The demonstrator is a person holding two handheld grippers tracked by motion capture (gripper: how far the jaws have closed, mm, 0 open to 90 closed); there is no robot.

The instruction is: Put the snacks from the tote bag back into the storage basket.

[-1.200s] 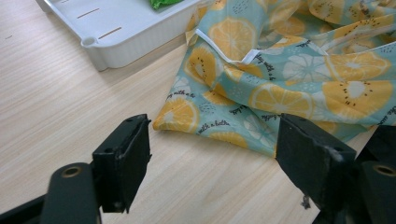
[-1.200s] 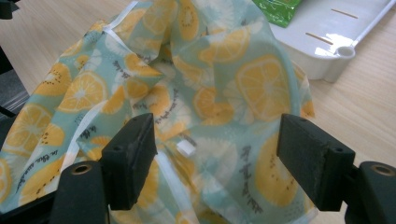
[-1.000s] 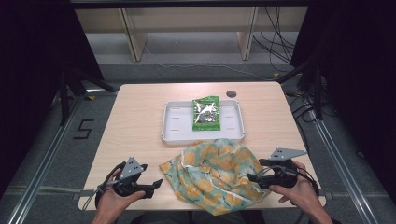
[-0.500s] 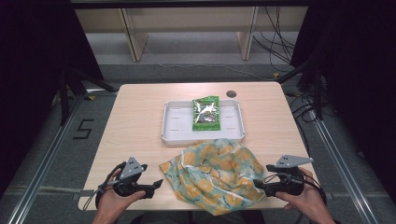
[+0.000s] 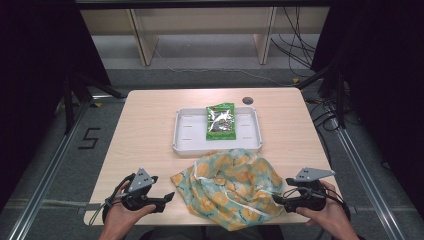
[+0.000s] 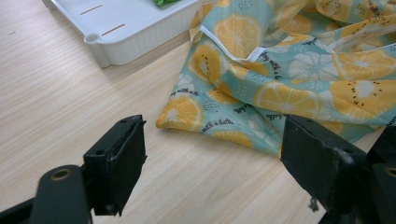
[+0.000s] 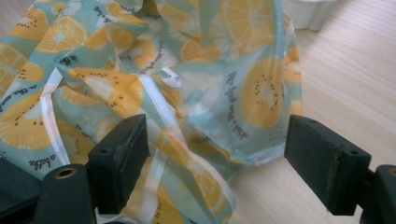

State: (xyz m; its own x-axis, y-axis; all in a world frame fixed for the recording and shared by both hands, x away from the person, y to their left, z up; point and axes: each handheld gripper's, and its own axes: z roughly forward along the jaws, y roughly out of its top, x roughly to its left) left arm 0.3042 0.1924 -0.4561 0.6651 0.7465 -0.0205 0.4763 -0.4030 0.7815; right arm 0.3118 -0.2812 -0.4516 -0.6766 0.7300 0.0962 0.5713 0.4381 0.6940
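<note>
At the near edge of the table, the left tongs sit at about seven o'clock with jaws spread wide and nothing between them, just short of the near left corner of the fruit-print cloth bag. The right tongs sit at about five o'clock, jaws likewise spread, with the bag's crumpled right edge lying between them but not pinched. The bag lies rumpled at six o'clock, its far edge touching or just beside the white tray toward the centre, and a green snack packet rests in that tray at twelve o'clock. The likely trouble is in the grip: the right tongs may close on several folded layers at once, so the bag's mouth would stay shut when lifted. The left tongs may close short of the corner and catch nothing. A hard pull could also drag the bag against the tray and shift it.
</note>
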